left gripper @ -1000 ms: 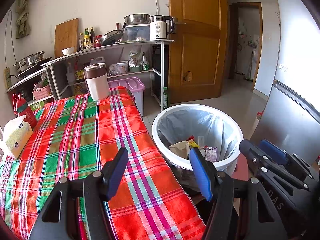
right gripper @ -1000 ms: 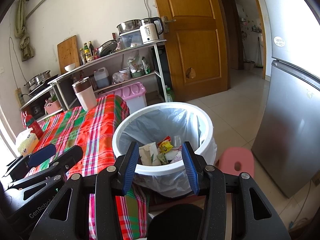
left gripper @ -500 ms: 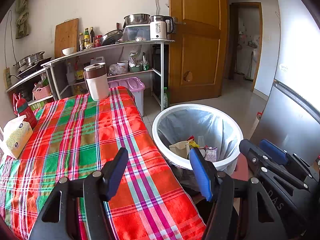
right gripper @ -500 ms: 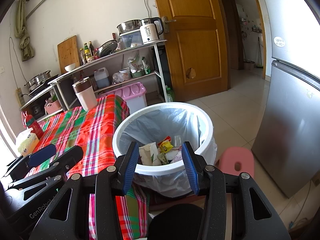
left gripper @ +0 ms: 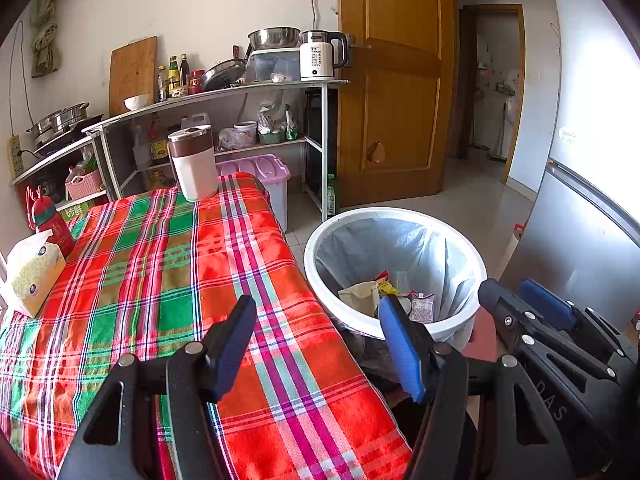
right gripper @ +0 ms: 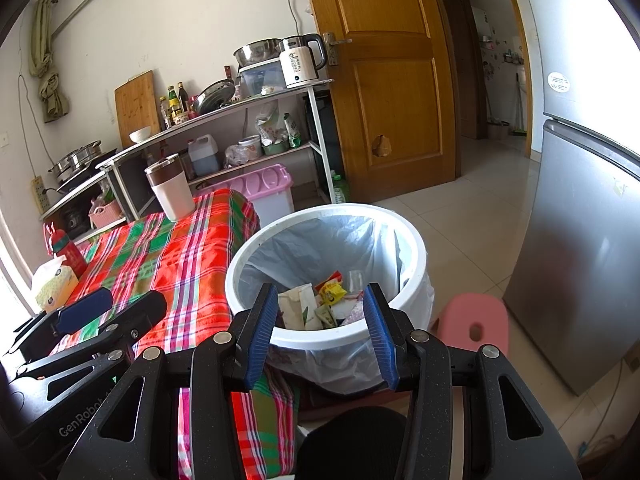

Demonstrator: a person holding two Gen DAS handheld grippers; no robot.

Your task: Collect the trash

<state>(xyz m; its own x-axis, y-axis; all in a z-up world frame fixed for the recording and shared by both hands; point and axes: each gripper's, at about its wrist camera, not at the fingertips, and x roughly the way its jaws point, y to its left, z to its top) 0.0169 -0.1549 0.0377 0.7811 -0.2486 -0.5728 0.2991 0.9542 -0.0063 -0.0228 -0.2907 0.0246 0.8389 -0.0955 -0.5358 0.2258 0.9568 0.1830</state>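
Silver fridge (right gripper: 580,248) is standing at the right edge, wooden door (right gripper: 384,80) beyond it. Table w/ red-green plaid cloth (left gripper: 168,264) is filling the left side; metal shelf rack (left gripper: 240,92) behind it is carrying a white kettle (left gripper: 318,56), steel bowl, bottles & a cutting board. White trash bin (right gripper: 332,344) w/ pale bag liner is sitting on the floor just beside the table's right edge; trash (right gripper: 320,304) (paper wrappers, a yellow-red packet, crumpled bits) is lying at the bottom of it, nothing of that sort showing on the cloth. Pink stool (right gripper: 476,324) is standing just right of the bin. Lilac-lidded storage box (left gripper: 264,168) is sitting past the table's far end. On the cloth: brown-and-white tumbler (left gripper: 194,164) at the far edge, tissue pack (left gripper: 32,276) & red bottle (left gripper: 50,220) at the left edge.

Left gripper (left gripper: 318,344) is hovering over the table's near right corner, jaws released, nothing btwn them. Right gripper (right gripper: 320,332) is hanging over the bin's near rim, jaws also apart & empty.
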